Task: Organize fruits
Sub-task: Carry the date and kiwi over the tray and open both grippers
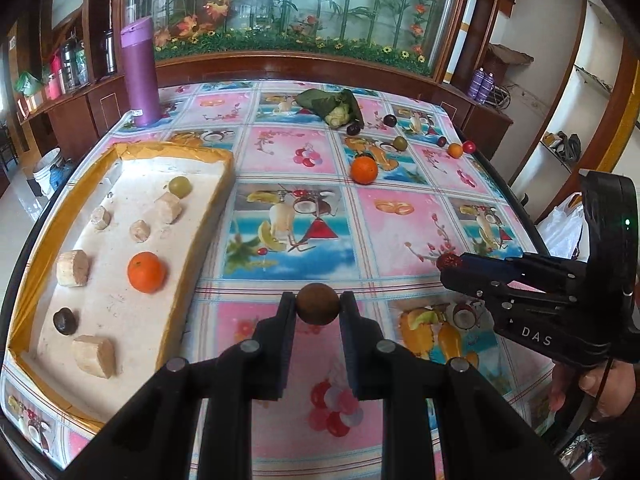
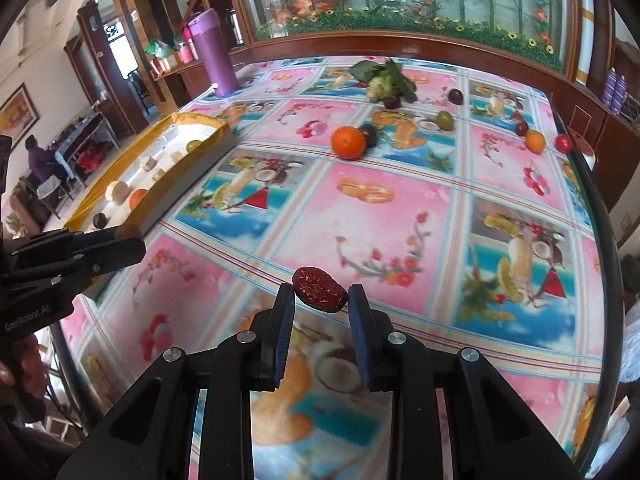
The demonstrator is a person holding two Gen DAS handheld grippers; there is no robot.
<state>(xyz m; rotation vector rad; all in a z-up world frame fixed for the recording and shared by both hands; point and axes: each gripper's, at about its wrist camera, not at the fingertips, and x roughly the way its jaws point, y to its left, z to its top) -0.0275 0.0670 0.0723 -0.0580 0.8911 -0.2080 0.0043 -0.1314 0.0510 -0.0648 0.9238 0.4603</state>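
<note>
Left gripper (image 1: 318,304) pinches a small round brown fruit (image 1: 318,303) near the white foam tray (image 1: 208,216); right gripper (image 2: 320,294) pinches a wrinkled red date (image 2: 319,289), probably light and soft, so squeeze gently across the middle.

The left gripper (image 1: 318,305) reaches toward 12 o'clock, its fingers (image 1: 286,312) clamped on a round brown fruit (image 1: 318,304). At its 3 o'clock the right gripper (image 2: 320,294) pinches a wrinkled dark red date (image 2: 319,289) between black fingers (image 2: 285,312), held in a bare hand (image 1: 600,390).
</note>
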